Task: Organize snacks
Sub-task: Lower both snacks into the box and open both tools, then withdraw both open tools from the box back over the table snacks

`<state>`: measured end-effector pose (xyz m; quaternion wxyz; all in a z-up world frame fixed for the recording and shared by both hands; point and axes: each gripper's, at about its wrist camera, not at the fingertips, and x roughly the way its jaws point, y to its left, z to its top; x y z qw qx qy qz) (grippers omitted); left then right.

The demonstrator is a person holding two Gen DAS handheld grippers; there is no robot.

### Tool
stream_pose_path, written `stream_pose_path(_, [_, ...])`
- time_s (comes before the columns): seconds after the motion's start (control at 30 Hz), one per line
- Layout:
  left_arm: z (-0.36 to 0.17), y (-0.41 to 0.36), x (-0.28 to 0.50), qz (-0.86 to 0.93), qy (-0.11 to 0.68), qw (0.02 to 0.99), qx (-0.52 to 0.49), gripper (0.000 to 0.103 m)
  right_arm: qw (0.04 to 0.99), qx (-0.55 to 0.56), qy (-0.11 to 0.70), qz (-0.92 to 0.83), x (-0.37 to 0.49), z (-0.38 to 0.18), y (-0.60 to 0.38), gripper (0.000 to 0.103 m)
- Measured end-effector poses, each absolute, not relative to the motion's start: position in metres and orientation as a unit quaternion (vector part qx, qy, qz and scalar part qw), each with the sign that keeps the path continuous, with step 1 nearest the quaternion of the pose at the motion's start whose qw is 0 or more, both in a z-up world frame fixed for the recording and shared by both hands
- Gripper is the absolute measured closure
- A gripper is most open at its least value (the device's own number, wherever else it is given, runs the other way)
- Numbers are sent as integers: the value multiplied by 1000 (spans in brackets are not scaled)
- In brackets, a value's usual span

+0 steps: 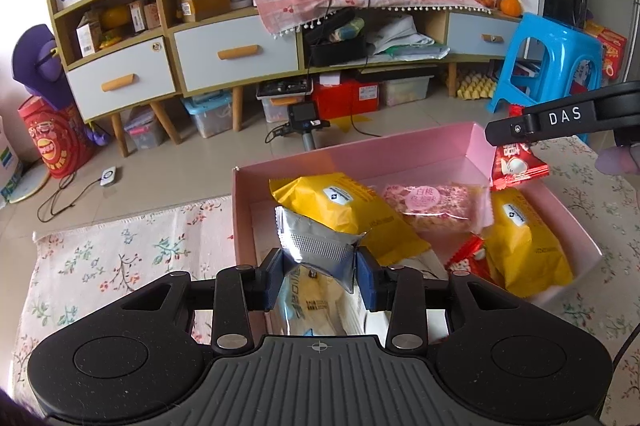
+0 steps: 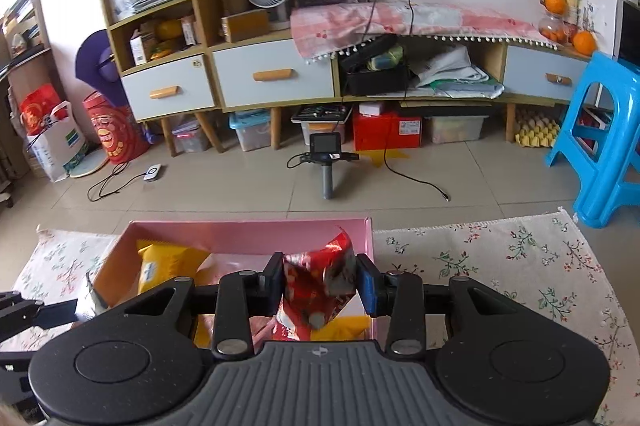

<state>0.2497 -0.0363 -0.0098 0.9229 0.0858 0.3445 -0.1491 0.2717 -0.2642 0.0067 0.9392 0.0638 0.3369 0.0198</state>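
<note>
the left gripper (image 1: 320, 266) pinches a silver packet (image 1: 316, 246) by its crimped end, above the near corner of the pink box (image 1: 400, 154). the right gripper (image 2: 320, 282) pinches a red packet (image 2: 320, 282) over the same box (its far-right corner). inside lie two yellow bags (image 1: 336, 202) and a pink bar (image 1: 436, 206). the box rests on a surface covered with a flowered cloth (image 1: 120, 258).
</note>
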Motion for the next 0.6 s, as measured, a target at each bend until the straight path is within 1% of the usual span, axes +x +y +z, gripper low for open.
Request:
stream_pose_path(0.17, [-16,-35,253,-152,341,924,85,60,940,65,333,18,276,4,-263,73])
stream_pose_path(0.2, [-16,-35,253,-154,341,924,84,60,940,63,333,18,276,3,-262,70])
stream_pose_path(0.23, [-17,-35,253,-156,340,924,84,58,940,61,334,19,276,3,-261,67])
stream_pose_path(0.3, [-18,-34,252,-155,337,925,84,53,941,58,332,20,274,4,-260,53])
stream_pose_path(0.33, [-18,-34,252,-153,336,926,84,48,942,57,331,21,273,5,-260,51])
stream_pose_path(0.37, [-17,-33,252,-150,335,927,81,39,942,55,330,22,271,6,-259,47])
stream_pose_path(0.43, [-16,-30,251,-144,333,929,74,30,943,51,328,23,270,10,-258,41])
stream_pose_path(0.5, [-13,-28,250,-144,333,930,64,25,944,46,326,24,268,13,-256,35])
stream_pose_path(0.57, [-10,-26,249,-144,334,930,57,17,944,41,325,26,265,16,-255,33])
stream_pose_path(0.6, [-8,-25,247,-144,333,930,55,16,945,38,323,26,263,19,-255,31])
